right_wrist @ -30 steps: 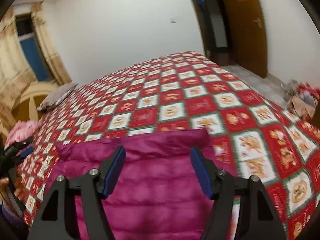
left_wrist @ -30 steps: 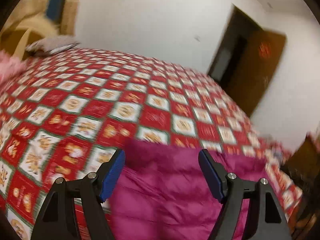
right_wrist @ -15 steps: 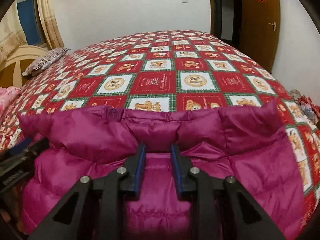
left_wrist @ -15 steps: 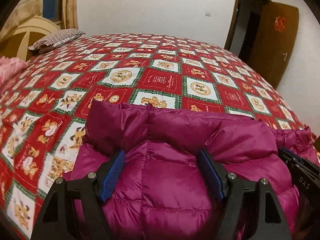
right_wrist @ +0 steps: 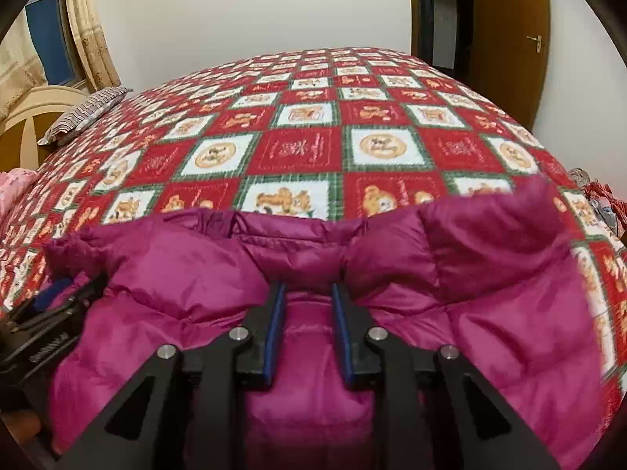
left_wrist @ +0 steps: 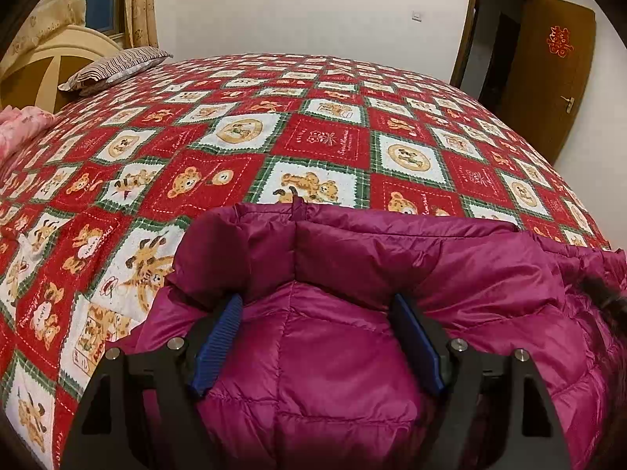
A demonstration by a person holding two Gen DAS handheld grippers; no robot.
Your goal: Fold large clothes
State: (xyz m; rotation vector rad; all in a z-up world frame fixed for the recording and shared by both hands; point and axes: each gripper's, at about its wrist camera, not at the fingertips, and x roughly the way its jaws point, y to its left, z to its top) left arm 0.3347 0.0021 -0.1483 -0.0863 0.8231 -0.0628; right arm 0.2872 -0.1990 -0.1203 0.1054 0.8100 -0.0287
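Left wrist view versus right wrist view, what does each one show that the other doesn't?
Only the left wrist view shows the left gripper head-on, its jaws wide apart over the magenta puffer jacket, opening slightly.

Only the right wrist view shows the right gripper head-on, its jaws closing on a narrow fold of jacket, and a bundle of things on the floor at the far right.

Both show the jacket's raised collar, the red teddy-bear bedspread, the striped pillow, the pink bedding and the brown door.
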